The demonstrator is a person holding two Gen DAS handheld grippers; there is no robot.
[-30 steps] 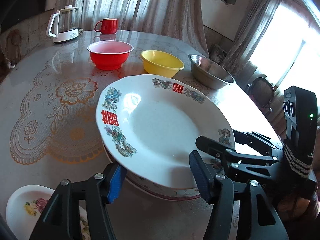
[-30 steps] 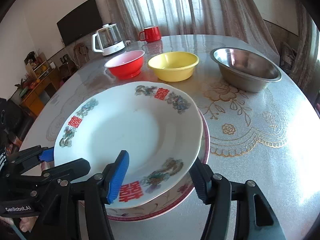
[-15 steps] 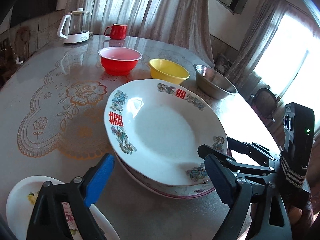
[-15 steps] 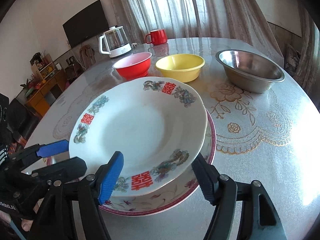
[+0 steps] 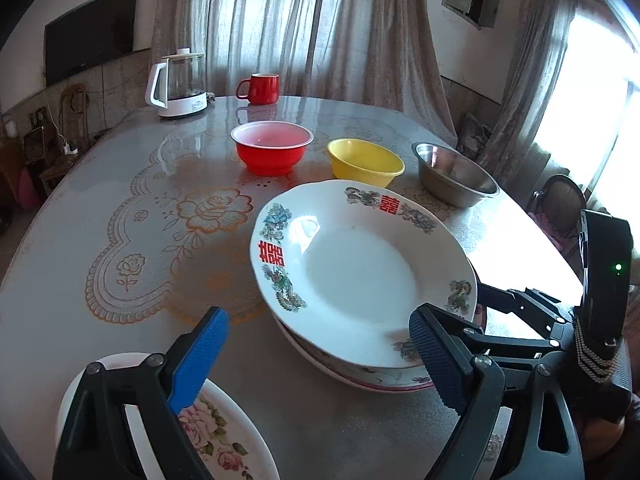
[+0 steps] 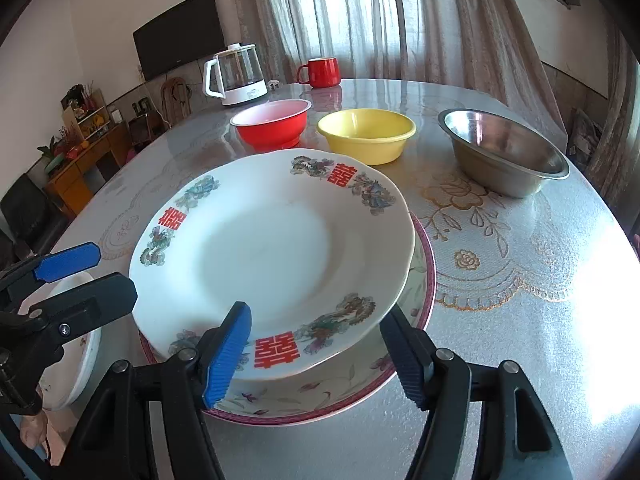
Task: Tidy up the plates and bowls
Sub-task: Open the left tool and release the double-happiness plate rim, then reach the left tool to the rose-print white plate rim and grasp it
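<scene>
A white plate with red characters [image 5: 360, 272] [image 6: 272, 256] lies on a pink-rimmed plate [image 5: 384, 380] [image 6: 420, 280], shifted a little to its left. My left gripper [image 5: 316, 328] stands wide open, drawn back from the plate's rim, with nothing between its fingers. My right gripper [image 6: 314, 320] is open, and its pads flank the plate's near rim without a visible squeeze. Behind the plates stand a red bowl [image 5: 272, 152], a yellow bowl [image 5: 364, 160] and a steel bowl [image 5: 456, 176] in a row. A small floral plate [image 5: 224, 440] lies under my left gripper.
A glass kettle [image 5: 178, 84] and a red mug [image 5: 260, 88] stand at the far side of the round table [image 5: 120, 200]. The table's edge curves close on the right, with a chair [image 5: 560, 208] beyond it. Curtains hang behind.
My left gripper let go of the plate's rim, opened wide and drew back and up. The character plate settled onto the pink-rimmed plate. The right gripper's jaws eased apart slightly.
</scene>
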